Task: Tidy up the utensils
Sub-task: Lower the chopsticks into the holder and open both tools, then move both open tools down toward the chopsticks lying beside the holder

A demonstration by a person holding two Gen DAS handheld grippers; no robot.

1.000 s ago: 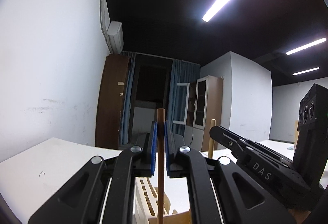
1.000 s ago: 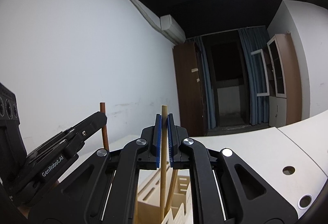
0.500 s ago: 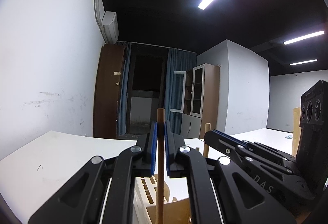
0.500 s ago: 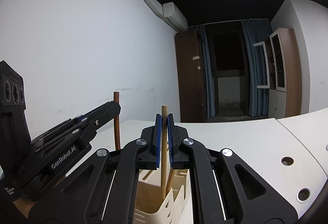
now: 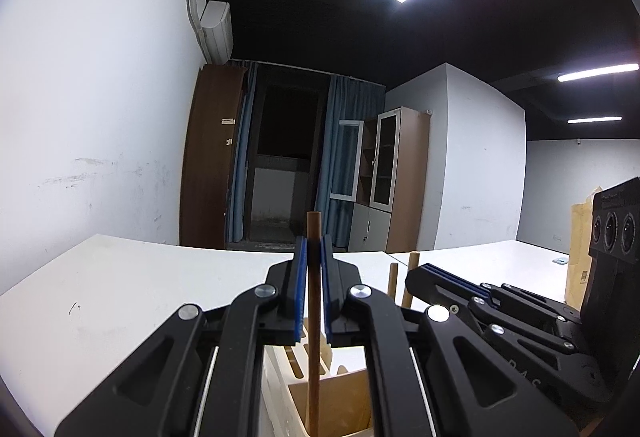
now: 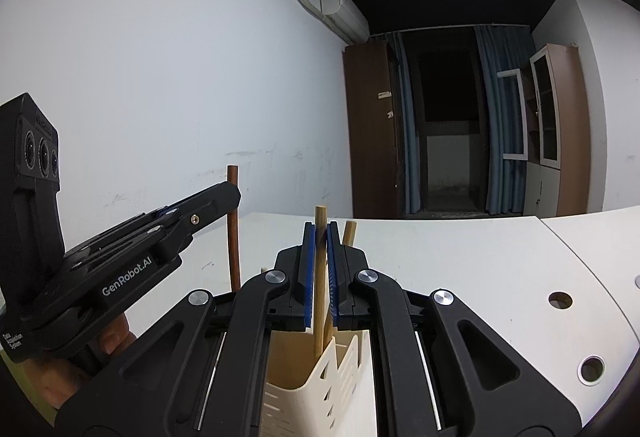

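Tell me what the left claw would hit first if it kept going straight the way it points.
Probably nothing close: the left claw, shut on the dark wooden stick, points level over the white table toward the far doorway. Depth is hard to judge here.

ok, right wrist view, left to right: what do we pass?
Left gripper → dark stick → light stick in right gripper → second light stick → table holes. The holder sits below the sticks.
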